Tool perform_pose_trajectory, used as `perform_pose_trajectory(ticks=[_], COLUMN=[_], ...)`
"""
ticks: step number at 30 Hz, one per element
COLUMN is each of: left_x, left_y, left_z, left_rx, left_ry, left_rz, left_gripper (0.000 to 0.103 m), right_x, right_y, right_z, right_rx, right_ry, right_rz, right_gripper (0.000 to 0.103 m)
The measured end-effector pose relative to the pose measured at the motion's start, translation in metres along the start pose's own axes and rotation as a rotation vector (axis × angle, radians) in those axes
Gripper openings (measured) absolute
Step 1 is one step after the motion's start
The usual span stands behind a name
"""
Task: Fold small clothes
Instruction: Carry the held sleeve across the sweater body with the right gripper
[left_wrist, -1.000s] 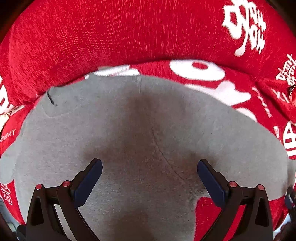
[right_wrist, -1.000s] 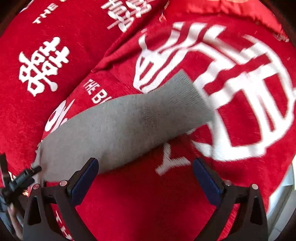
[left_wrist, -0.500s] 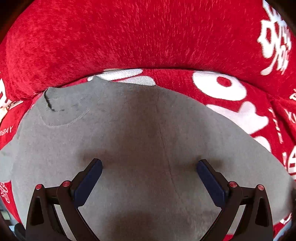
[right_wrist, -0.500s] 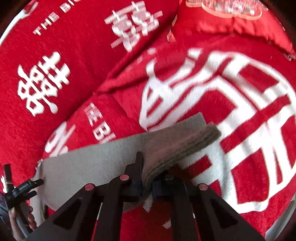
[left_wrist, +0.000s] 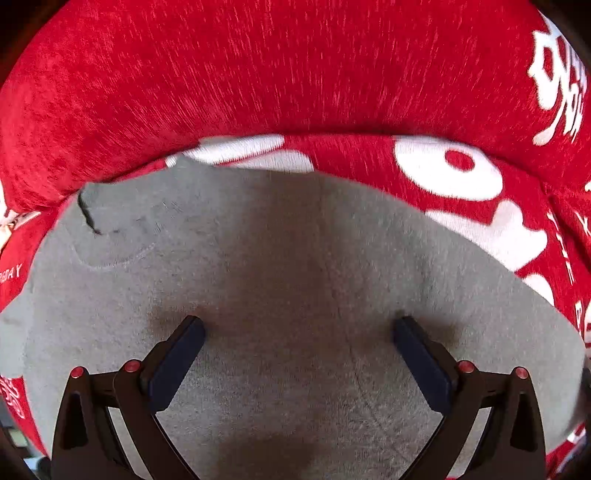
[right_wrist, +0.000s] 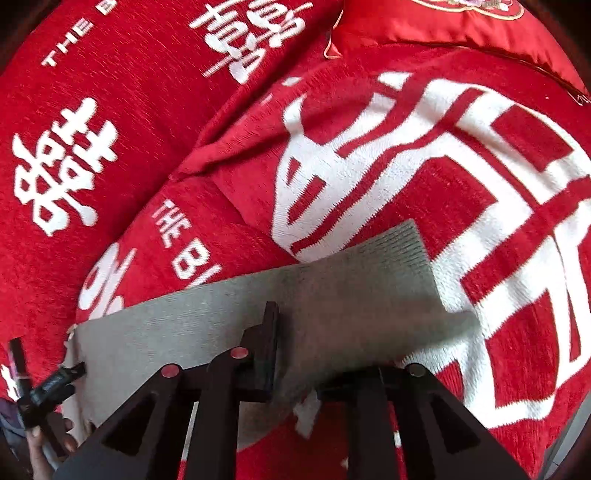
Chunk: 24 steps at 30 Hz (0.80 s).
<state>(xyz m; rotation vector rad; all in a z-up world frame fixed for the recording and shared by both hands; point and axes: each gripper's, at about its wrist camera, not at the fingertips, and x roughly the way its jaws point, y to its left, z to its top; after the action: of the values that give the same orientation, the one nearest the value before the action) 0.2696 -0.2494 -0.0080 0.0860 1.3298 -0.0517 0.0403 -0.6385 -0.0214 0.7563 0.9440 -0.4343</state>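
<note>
Left wrist view: the left gripper (left_wrist: 297, 332) points down at a grey knit sweater (left_wrist: 295, 288) spread flat on a red plush blanket with white lettering (left_wrist: 258, 74). Its 2 dark-padded fingers (left_wrist: 177, 354) stand wide apart with bare grey cloth between them, clamping nothing; the sweater's round neckline sits up and to the left.

Right wrist view: the right gripper (right_wrist: 295, 354) is clamped on the grey knit sweater's sleeve (right_wrist: 332, 295), its jaws having just eased apart slightly. The ribbed cuff (right_wrist: 402, 247) lies ahead of the fingertips on the blanket's big white emblem (right_wrist: 480, 184). The other gripper and a hand (right_wrist: 40, 443) show at lower left, by the sweater's edge.
</note>
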Motion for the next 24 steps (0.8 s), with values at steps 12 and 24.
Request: perform_pose_trajectory(ticks=[12, 24], left_x=[-0.027, -0.039], left_y=[0.047, 0.222], left_z=[-0.065, -0.084], left_rx=[0.025, -0.25], left_ry=[-0.061, -0.101], left_rz=[-0.078, -0.156], left_gripper=[0.103, 0.103], right_x=[-0.09, -0.107], right_y=[0.124, 0.385], right_z=[-0.023, -0.155], right_rx=[-0.26, -0.73], right_ry=[-0.217, -0.213], right_rz=[0.045, 0.194], right_gripper=[0.005, 0.005])
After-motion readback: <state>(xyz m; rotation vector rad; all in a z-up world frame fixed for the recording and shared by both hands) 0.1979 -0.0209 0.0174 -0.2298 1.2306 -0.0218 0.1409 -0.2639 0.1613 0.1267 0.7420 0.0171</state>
